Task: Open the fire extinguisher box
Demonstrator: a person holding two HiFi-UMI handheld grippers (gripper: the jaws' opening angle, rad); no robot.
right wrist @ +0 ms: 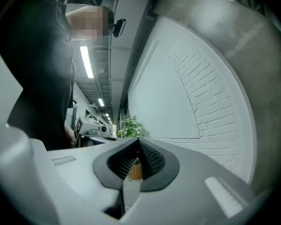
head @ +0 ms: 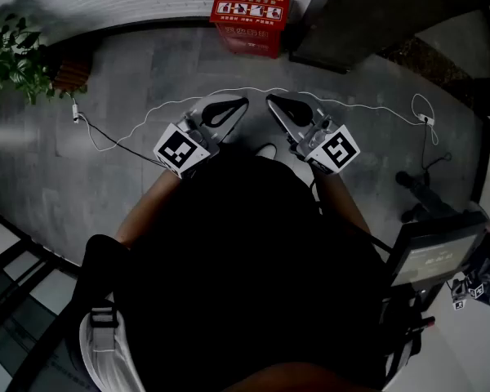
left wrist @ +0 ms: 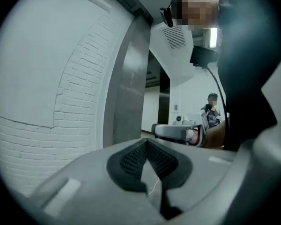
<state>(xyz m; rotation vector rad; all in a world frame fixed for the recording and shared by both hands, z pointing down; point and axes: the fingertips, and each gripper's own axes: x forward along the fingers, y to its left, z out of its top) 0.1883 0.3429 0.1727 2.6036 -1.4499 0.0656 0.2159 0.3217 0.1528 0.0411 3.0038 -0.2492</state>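
Observation:
The red fire extinguisher box stands on the grey floor against the white brick wall, far ahead at top centre of the head view. Its lid with white pictograms is down. Both grippers are held close to the person's body, well short of the box, and tilt toward each other. My left gripper is shut with nothing between its pads. My right gripper is shut and empty too, its pads meeting at the tip. Neither gripper view shows the box; both look along walls.
A potted plant stands at the far left by the wall. A white cable loops across the floor ahead of the grippers. A dark pillar rises right of the box. A cart with a screen stands at lower right.

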